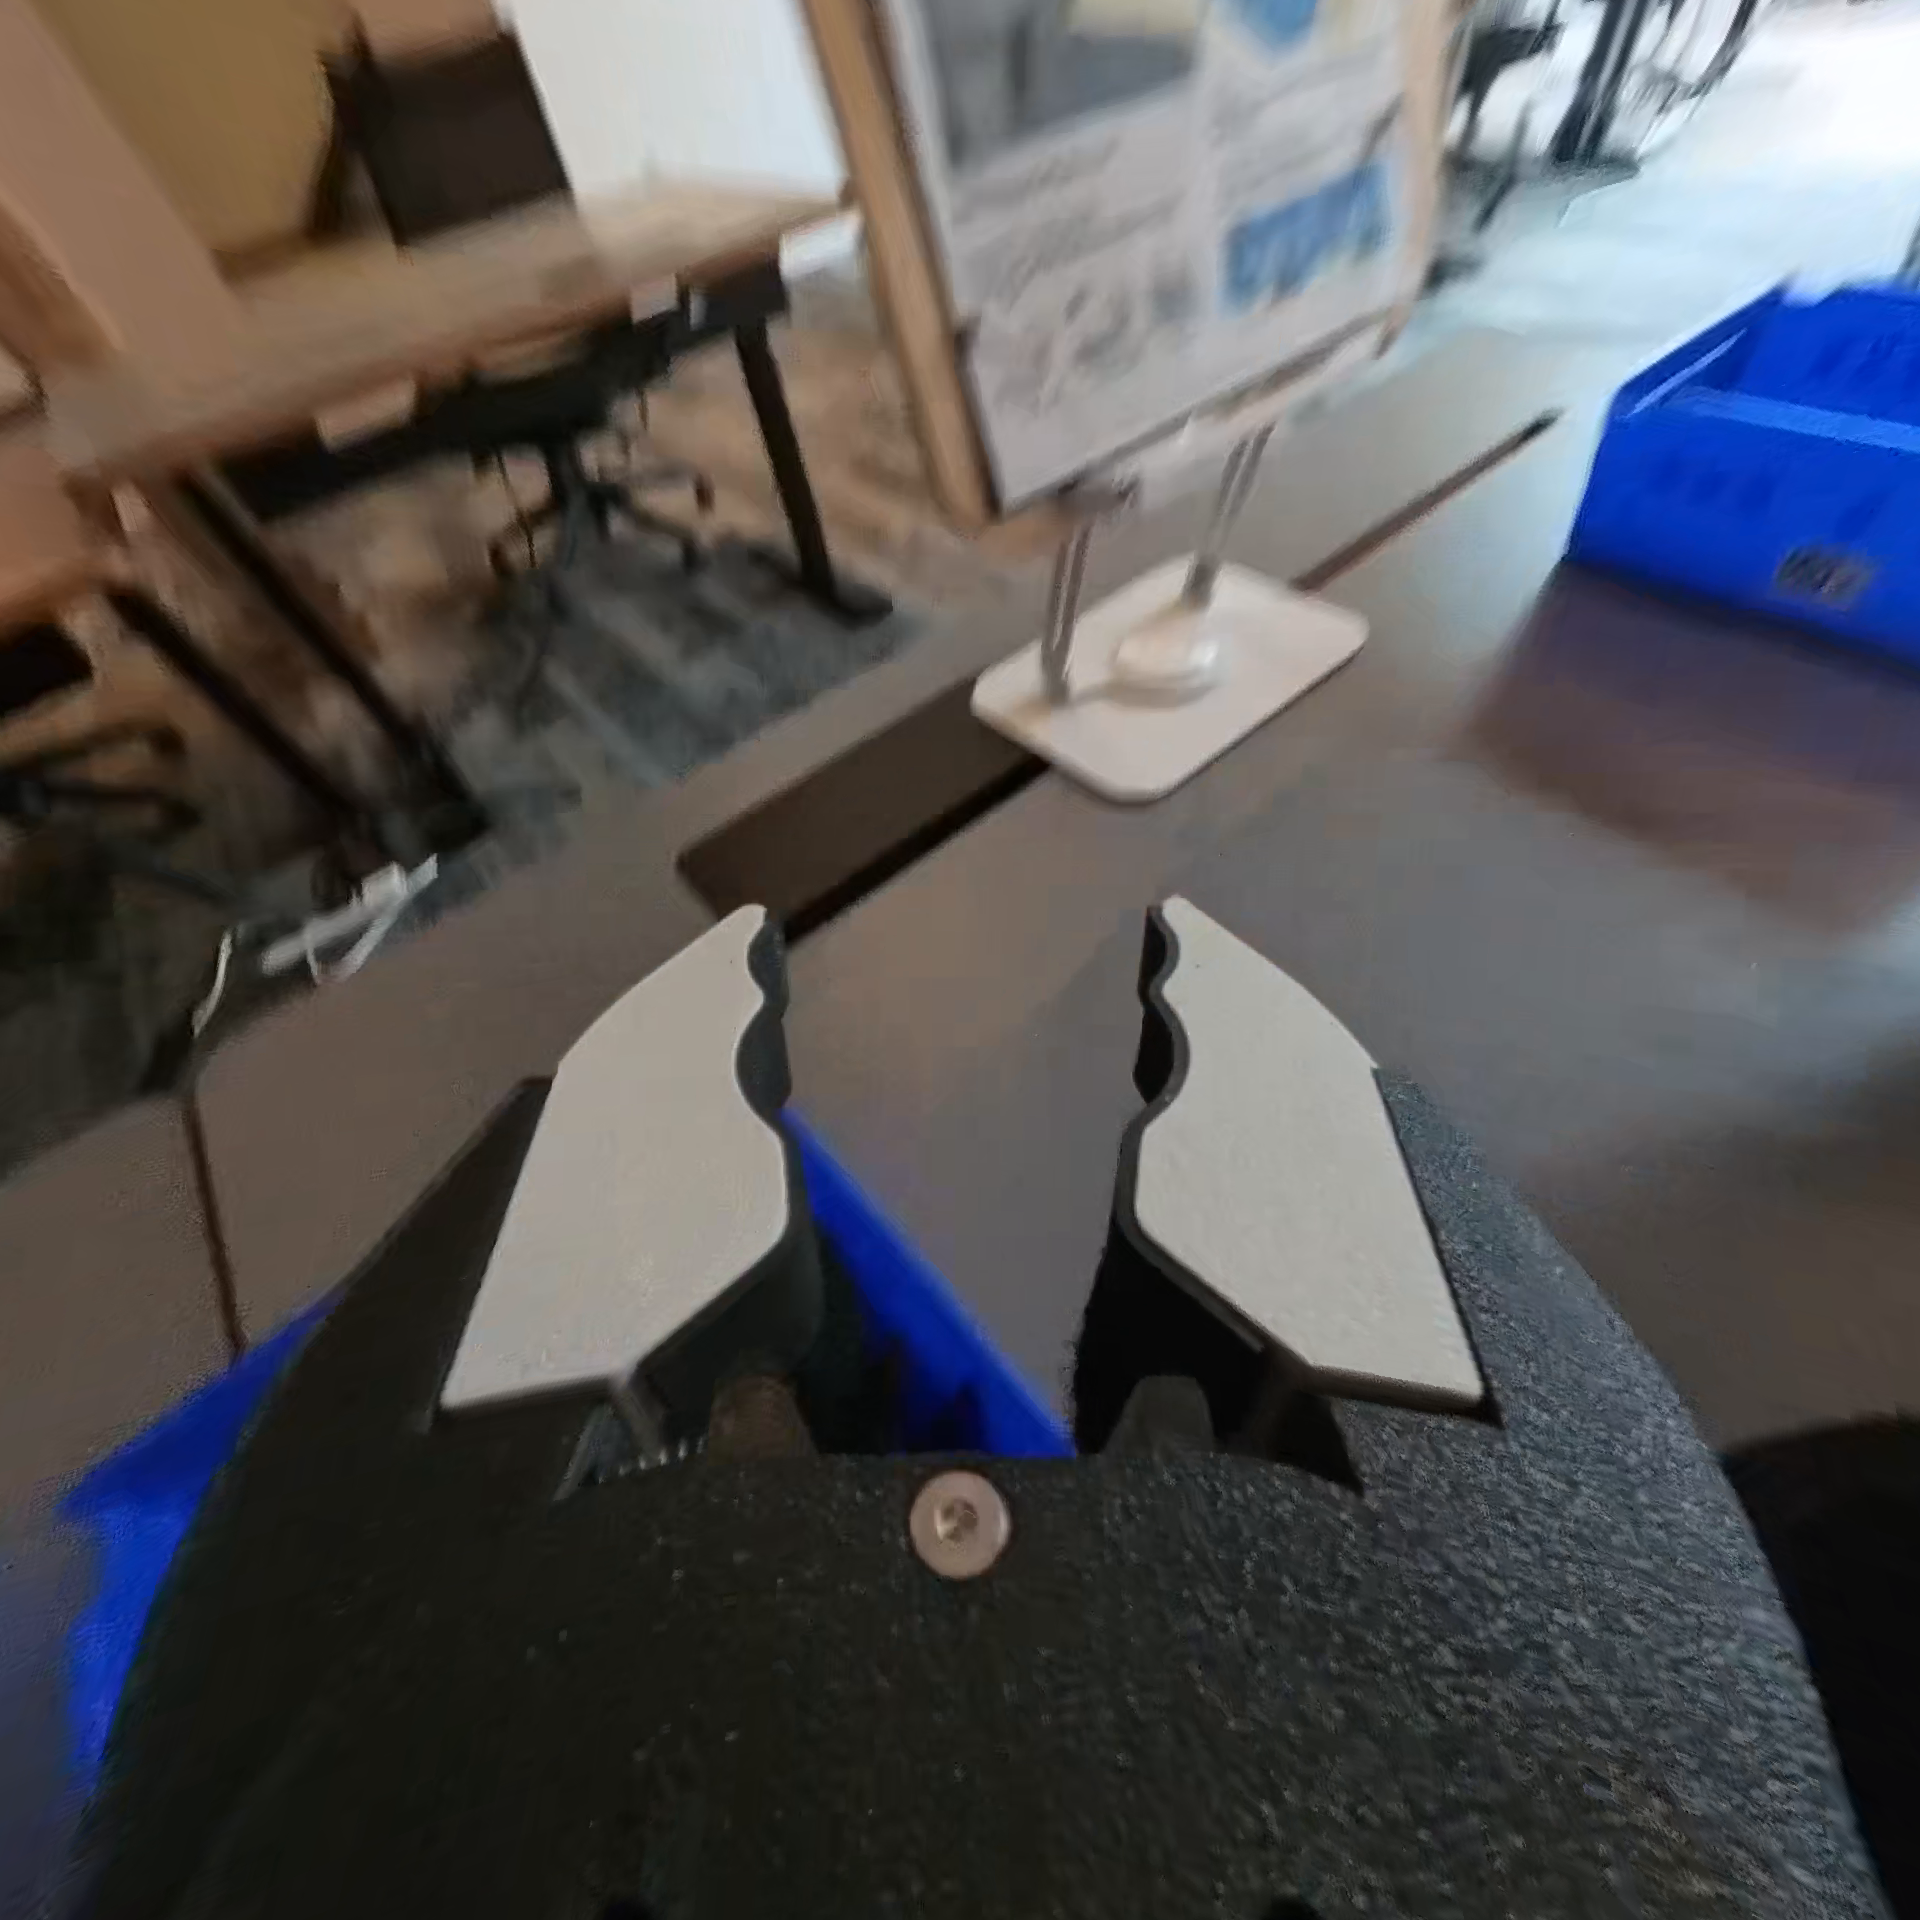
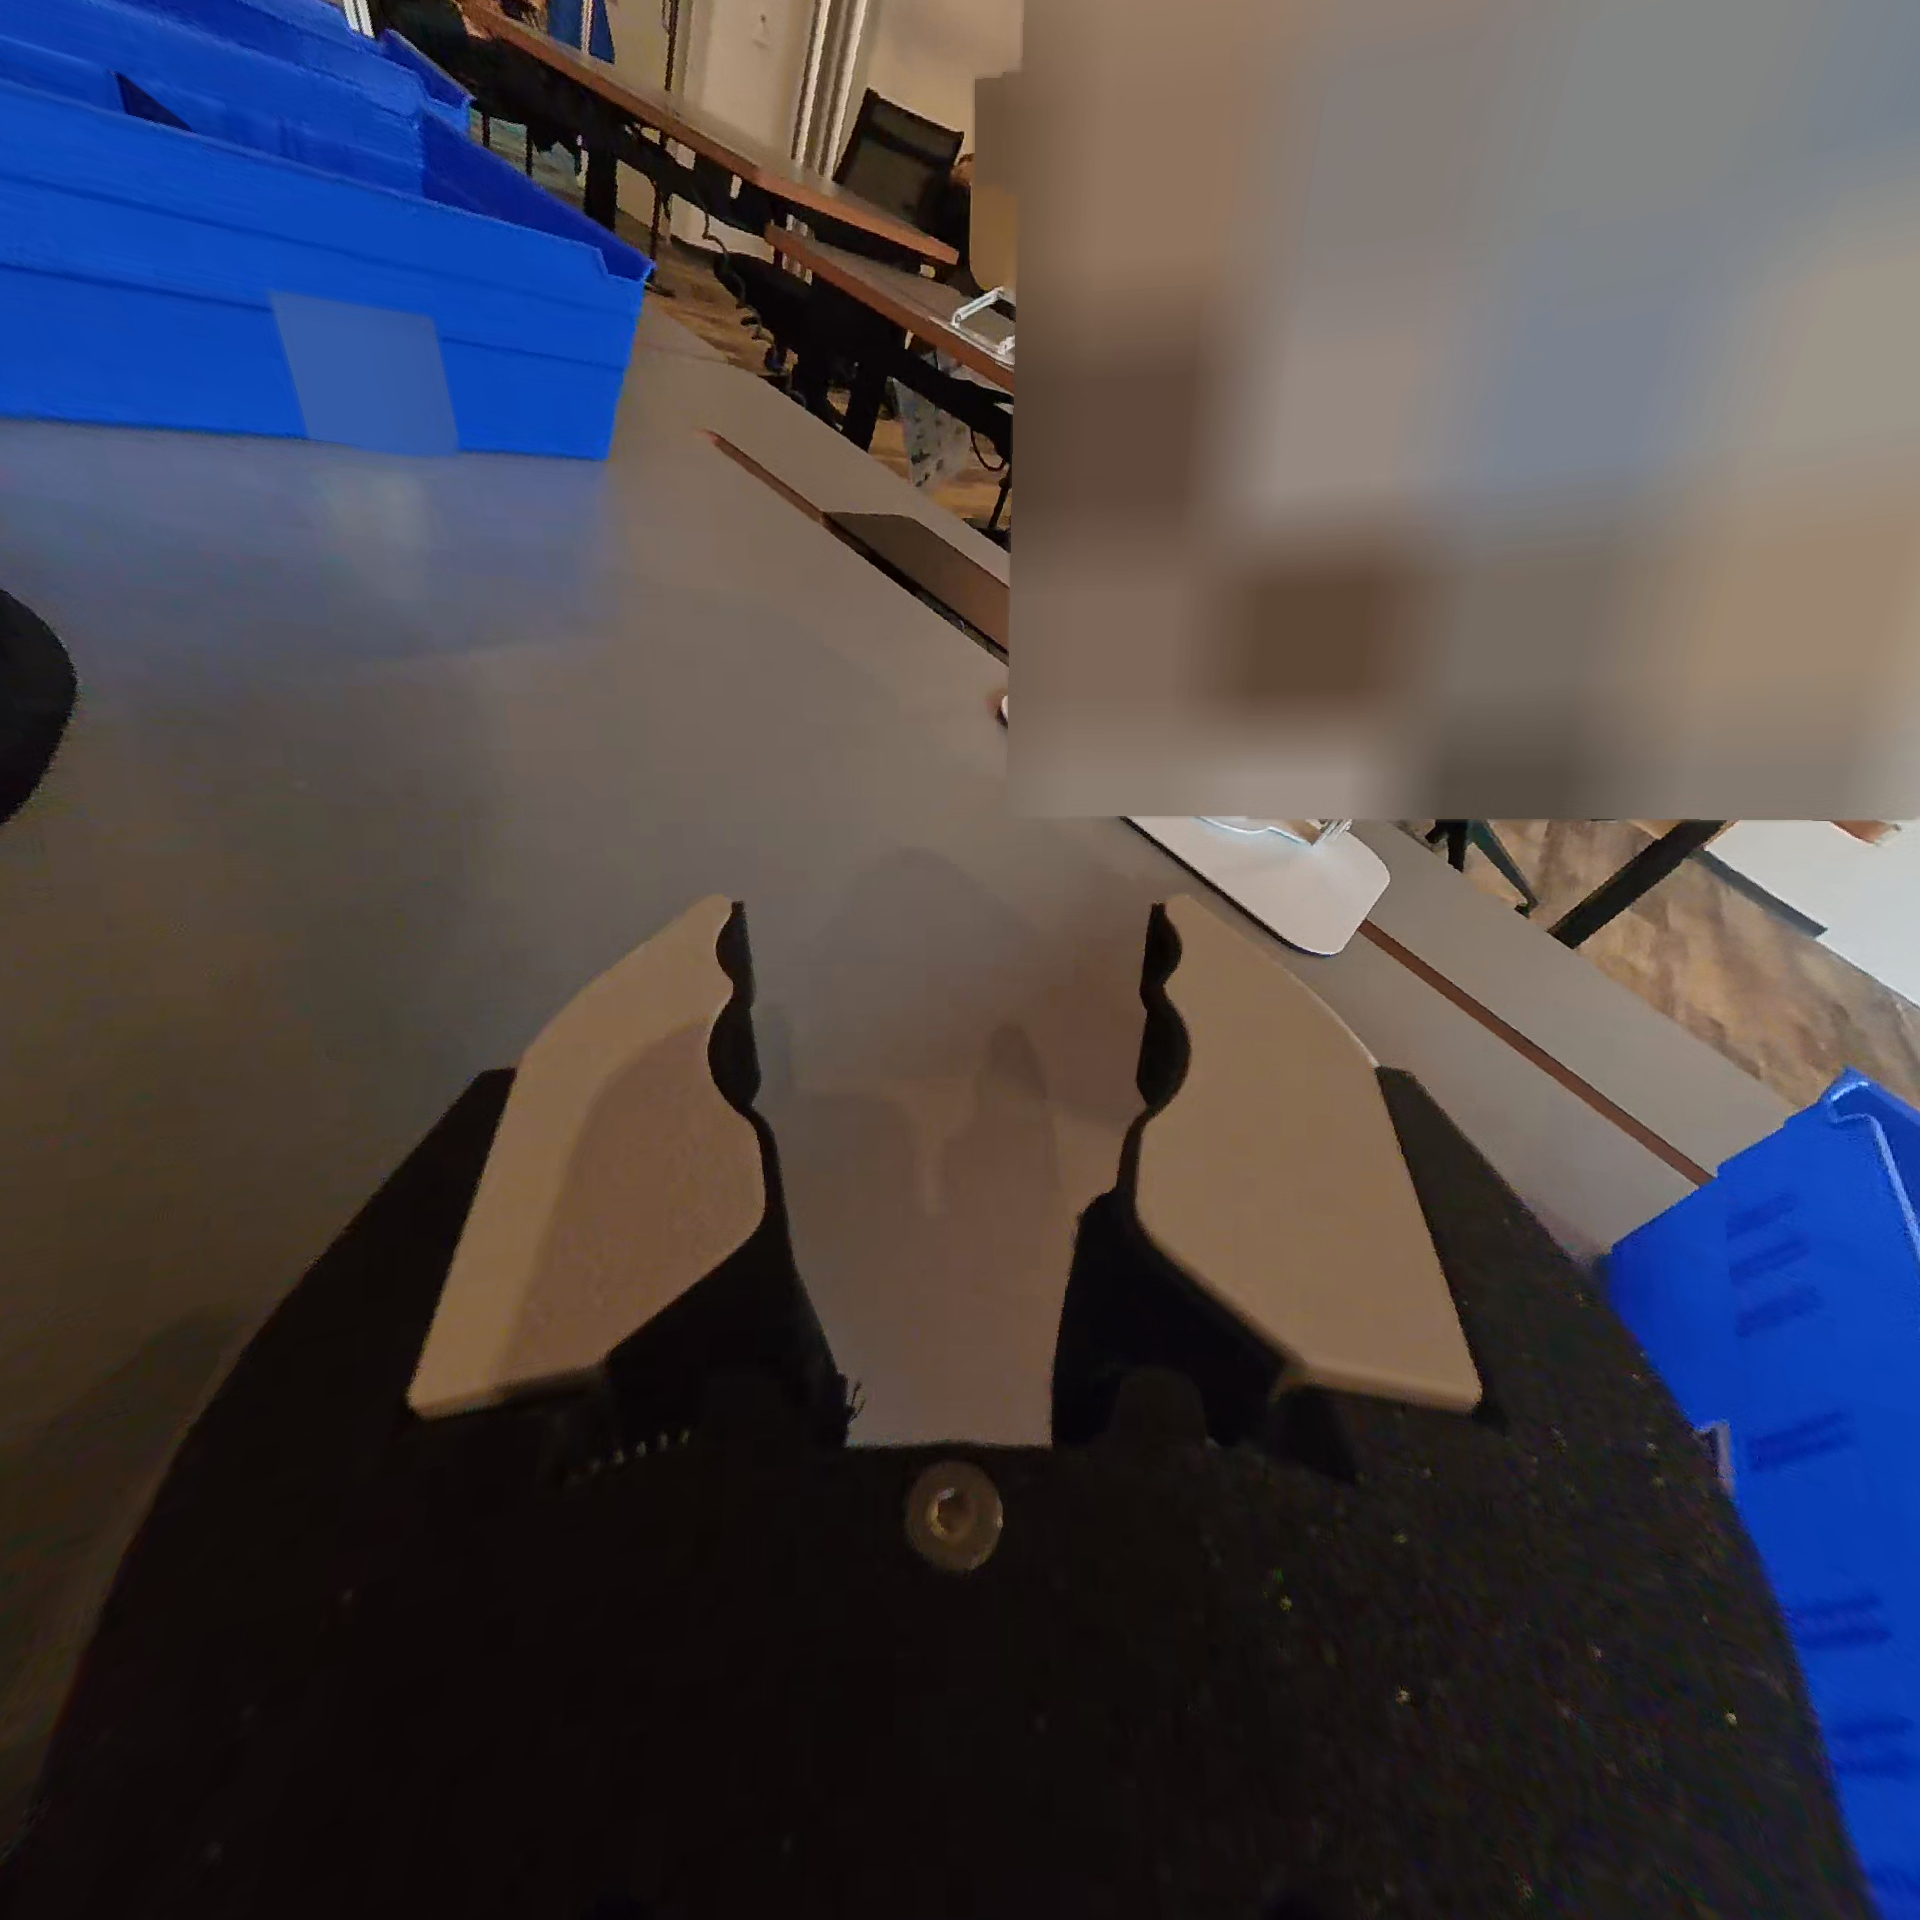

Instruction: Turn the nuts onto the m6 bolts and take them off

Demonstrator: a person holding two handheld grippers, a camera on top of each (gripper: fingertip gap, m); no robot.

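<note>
Evidently, no threading had begun.
Left gripper (image 1: 961,925) and right gripper (image 2: 940,920) were spread and empty above the table (image 2: 468,779); no nuts or bolts showed, perhaps in the blue bins (image 2: 260,260).

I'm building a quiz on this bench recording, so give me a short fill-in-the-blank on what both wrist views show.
1. The left gripper has its jaws ____, nothing between them.
2. The plastic storage bins on the table are ____ in colour.
3. The flat white rectangular stand base rests on the dark ____.
4. The right gripper holds ____.

Missing: open; blue; table; nothing
</note>
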